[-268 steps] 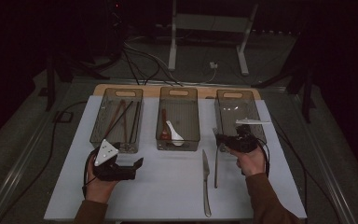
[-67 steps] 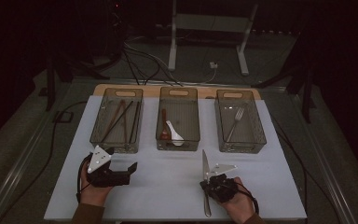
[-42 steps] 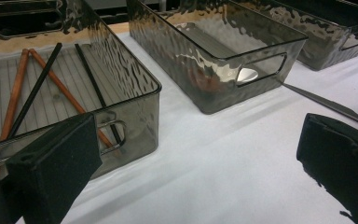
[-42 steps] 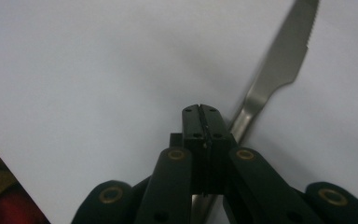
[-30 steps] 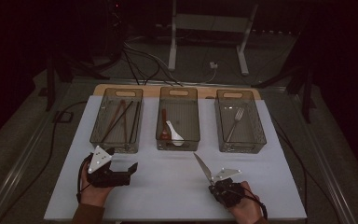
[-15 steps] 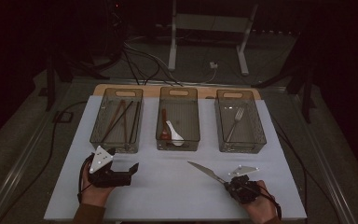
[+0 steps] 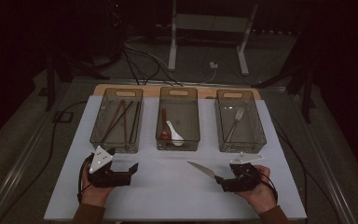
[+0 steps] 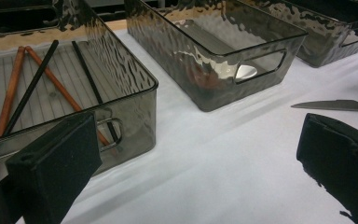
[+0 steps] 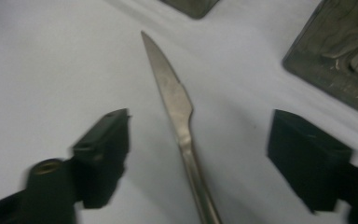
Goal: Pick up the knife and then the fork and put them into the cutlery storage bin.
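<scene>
Three bins (image 7: 116, 120), four chopsticks (image 7: 122, 119), two spoons (image 7: 170, 131), one fork (image 7: 236, 121), one knife (image 7: 204, 170), two tongs (image 7: 133, 169)

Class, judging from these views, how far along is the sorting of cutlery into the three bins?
Done: chopsticks lie in the left bin, spoons in the middle bin, a fork in the right bin. In hand: the right tool has just been opening, the knife ungripped between its jaws. Left: binning that knife.

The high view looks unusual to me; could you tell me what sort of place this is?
Probably a lab recording bench: a white table with three sorting bins, floor cables and a stand's legs behind.
</scene>
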Available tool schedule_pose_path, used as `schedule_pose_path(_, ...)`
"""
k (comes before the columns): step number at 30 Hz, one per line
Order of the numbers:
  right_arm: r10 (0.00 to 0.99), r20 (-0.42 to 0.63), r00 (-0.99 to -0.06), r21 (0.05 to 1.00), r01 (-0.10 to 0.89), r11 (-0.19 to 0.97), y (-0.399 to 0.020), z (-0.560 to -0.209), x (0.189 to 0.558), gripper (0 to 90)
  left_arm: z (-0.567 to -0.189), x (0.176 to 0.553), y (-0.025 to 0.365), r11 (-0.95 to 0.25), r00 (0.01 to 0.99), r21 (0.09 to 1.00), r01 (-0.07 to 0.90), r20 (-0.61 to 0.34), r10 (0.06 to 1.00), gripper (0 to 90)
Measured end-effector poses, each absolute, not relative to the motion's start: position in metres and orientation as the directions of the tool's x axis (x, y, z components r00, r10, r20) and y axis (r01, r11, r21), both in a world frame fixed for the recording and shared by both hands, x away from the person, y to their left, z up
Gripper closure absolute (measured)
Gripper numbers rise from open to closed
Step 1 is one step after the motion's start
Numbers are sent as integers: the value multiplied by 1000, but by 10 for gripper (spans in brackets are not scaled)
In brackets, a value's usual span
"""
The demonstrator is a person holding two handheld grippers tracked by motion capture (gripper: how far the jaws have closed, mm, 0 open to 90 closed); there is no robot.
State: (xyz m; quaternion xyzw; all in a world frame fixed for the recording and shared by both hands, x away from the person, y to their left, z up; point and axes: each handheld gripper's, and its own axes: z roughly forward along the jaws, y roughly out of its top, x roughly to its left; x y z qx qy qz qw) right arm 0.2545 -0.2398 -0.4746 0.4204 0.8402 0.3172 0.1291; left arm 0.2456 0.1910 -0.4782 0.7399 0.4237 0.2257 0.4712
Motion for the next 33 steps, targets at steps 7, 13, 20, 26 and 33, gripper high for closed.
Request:
schedule_pose_path(7,762,45,-646,631,610,479,-239,-478,258,57,-478,246,190,-198,540,889,413,-64,839,6)
schedule_pose_path(13,738,38,-674,584,614,531,-236,-484,265,42,-478,246,190,-199,540,888,414,-63,839,6)
schedule_pose_path(20,720,-1,-694,497,624,603,-230,-498,274,160,-478,246,191,-197,539,888,415,-65,840,6)
schedule_pose_path(26,690,-13,-724,456,610,648,-224,-506,273,352,-478,245,191,-197,539,889,414,-65,840,6)
schedule_pose_path(33,682,3,-731,456,608,649,-227,-503,275,519,-478,246,190,-197,540,889,413,-65,839,7)
